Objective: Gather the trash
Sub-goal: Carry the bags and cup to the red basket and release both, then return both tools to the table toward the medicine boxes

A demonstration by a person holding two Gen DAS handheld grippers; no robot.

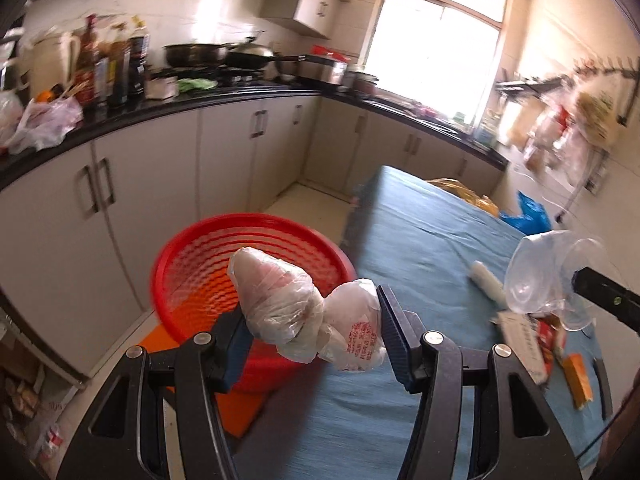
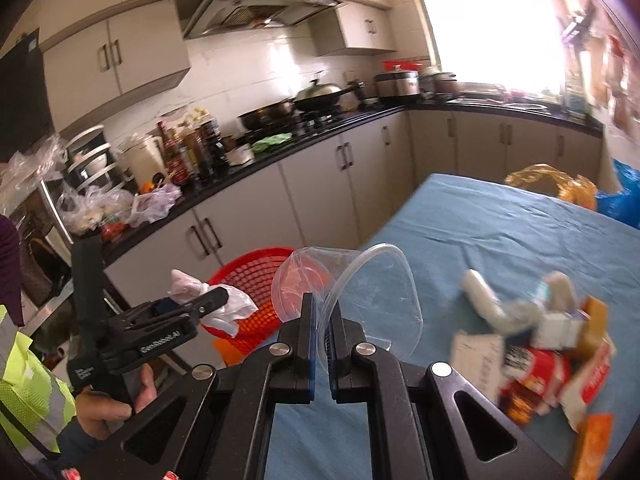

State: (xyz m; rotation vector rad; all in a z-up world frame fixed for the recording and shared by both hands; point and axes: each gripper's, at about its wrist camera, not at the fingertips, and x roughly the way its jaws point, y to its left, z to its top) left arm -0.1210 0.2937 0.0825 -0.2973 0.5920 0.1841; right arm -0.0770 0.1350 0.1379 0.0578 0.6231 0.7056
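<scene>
left view: bagged trash (image 1: 308,316) over red basket (image 1: 192,256) | right view: clear cups (image 2: 360,284) pinched

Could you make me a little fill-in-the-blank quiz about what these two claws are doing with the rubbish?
1. The left claw carries a crumpled white plastic ____.
2. The right claw pinches a clear plastic container by its ____.
3. The basket beside the table is coloured ____.
4. The table's cloth is coloured ____.

Missing words: bag; rim; red; blue
</scene>
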